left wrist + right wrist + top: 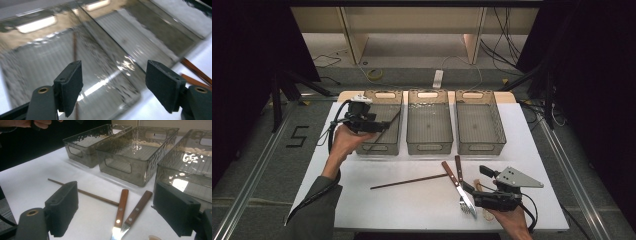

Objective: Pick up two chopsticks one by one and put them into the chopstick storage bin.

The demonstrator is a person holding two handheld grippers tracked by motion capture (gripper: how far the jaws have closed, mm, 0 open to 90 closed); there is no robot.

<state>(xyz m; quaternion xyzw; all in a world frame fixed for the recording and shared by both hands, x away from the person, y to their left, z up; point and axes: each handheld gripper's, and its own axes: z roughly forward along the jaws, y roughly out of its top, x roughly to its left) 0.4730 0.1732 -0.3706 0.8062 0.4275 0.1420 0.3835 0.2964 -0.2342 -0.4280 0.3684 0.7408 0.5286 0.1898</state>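
My left gripper (pixel 379 126) hangs over the left clear bin (pixel 396 97), jaws open with nothing between them. From its own camera, the left gripper (pixel 117 82) looks down into that bin (pixel 37 62), where a thin brown stick (pixel 74 47) lies. A second brown stick (pixel 409 181) rests on the white table (pixel 362 200). Two wooden-handled utensils (pixel 455 176) lie crossed beside it. My right gripper (pixel 474 179) stands open just right of them, empty. In the right gripper view the handles (pixel 121 206) and the stick (pixel 85 193) lie ahead of the open right gripper (pixel 120 207).
The middle bin (pixel 429 147) and the right bin (pixel 499 125) stand in a row with the left one at the table's back. A small pale object (pixel 487 214) lies by the right hand. Cables run across the floor beyond the table.
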